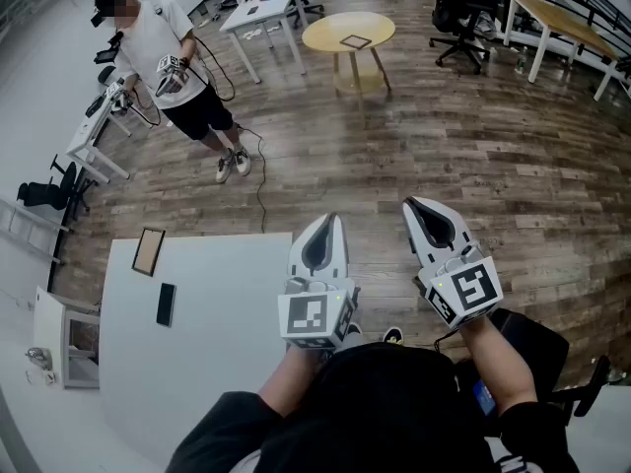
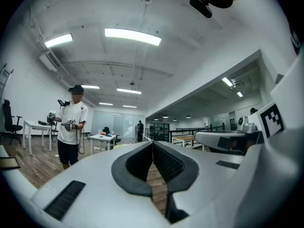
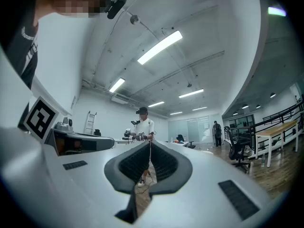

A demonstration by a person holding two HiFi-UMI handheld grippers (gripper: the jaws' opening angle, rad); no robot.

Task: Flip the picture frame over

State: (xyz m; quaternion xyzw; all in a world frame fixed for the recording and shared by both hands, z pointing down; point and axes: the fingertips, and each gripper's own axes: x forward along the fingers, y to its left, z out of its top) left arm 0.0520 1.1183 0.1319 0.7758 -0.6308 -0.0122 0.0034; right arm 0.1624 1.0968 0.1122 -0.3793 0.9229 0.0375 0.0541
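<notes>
Left gripper (image 1: 323,236) and right gripper (image 1: 434,225) both have jaws together on nothing and are held level, while the picture frame (image 1: 149,251) lies flat at the far-left of the white table (image 1: 222,343), long axis near-far, well left of both, left gripper nearer.

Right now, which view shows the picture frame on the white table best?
The head view: the picture frame lies flat, whole and uncovered, near the white table's far corner. The left gripper view and right gripper view look level across the room and show nothing recognisable as it.
</notes>
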